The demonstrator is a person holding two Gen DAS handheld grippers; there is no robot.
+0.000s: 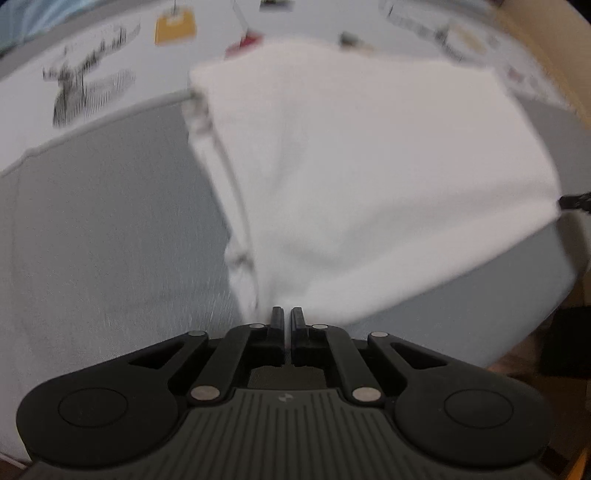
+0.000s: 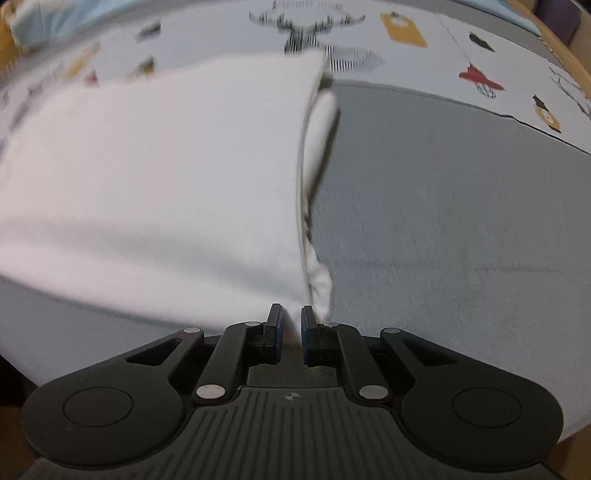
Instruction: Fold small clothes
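Observation:
A white folded garment (image 1: pixel 369 166) lies across a grey mat (image 1: pixel 110 240), its near edge lifted. My left gripper (image 1: pixel 287 314) is shut on the garment's near left corner, the black fingers almost touching. In the right wrist view the same white garment (image 2: pixel 166 166) fills the left half, with folded layers showing along its right side. My right gripper (image 2: pixel 291 314) is shut on the near right corner, and white fabric shows between its blue pads. A dark tip of the right gripper (image 1: pixel 576 201) shows at the garment's far right edge in the left wrist view.
The grey mat (image 2: pixel 461 203) lies on a pale cloth printed with a striped moose (image 2: pixel 314 26), yellow tags (image 2: pixel 404 27) and a red shape (image 2: pixel 480 79). A wooden edge (image 2: pixel 569 48) curves along the right. The printed cloth (image 1: pixel 85 74) runs behind the garment.

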